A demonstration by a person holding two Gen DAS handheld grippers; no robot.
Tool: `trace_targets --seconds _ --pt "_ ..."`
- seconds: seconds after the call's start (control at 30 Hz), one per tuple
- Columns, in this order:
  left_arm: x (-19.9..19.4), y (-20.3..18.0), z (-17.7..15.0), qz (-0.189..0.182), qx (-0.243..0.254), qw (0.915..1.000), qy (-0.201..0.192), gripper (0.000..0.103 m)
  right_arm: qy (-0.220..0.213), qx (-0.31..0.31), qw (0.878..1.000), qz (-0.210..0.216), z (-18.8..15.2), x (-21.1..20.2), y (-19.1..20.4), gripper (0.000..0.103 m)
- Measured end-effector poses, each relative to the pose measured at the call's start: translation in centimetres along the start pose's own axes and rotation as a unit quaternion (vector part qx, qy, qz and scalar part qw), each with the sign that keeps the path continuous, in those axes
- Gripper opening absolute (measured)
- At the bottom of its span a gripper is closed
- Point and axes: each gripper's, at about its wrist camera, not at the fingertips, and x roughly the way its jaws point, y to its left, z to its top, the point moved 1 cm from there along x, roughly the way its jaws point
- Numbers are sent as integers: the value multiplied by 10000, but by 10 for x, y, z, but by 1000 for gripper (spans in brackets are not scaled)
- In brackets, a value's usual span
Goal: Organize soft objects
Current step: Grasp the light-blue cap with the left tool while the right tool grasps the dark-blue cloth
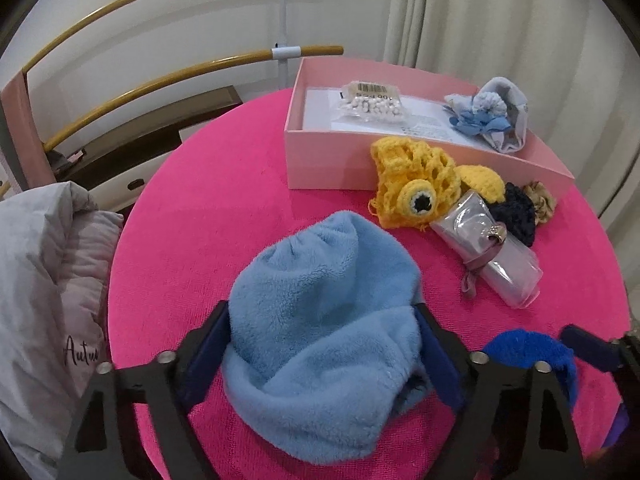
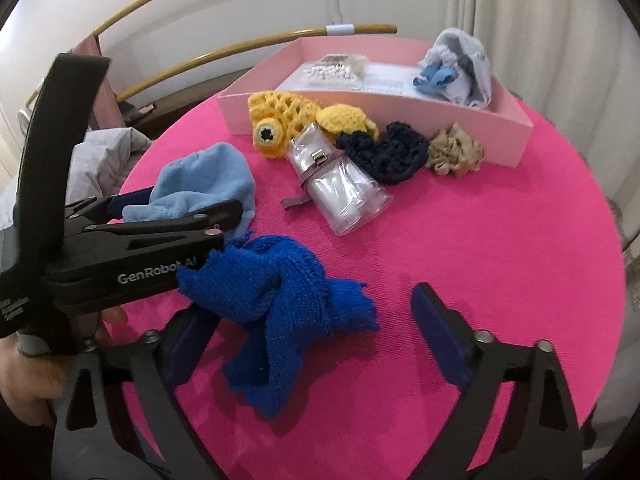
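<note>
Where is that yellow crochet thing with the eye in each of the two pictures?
Left wrist view: the yellow crochet piece lies right of centre, against the pink box's front wall.
Right wrist view: the yellow crochet piece lies upper centre, against the same wall.
Shared landmark: the pink box.

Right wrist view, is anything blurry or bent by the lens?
Right wrist view: the left gripper near the lens looks slightly smeared; the pink box bows and the corners go black. Left wrist view: sharper, but the wooden rails curve strongly.

a grey pillow [image 1: 48,264] lies beside wooden rails [image 1: 180,68] and a curtain [image 1: 500,20].
</note>
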Motion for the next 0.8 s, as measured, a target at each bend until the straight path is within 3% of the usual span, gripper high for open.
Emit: trace_targets --seconds 0.03,0.13,0.2,0.37,0.8 --pt "-2 -2 -1 -11 7 10000 -14 72 -23 -10 10000 76 1 0 1 65" --pt "-2 -8 0 -111 72 9999 -21 52 -81 -157 9997 168 3 -2 9 45" --pt "-5 -11 0 -178 112 9998 -20 36 -108 -202 9996 159 5 -3 10 42" --pt "-15 -10 -3 -256 83 9996 -29 21 -164 -92 9997 141 3 -10 0 38" --pt "-48 -16 -2 -353 107 9992 -170 16 -348 166 9992 51 6 -34 -23 38"
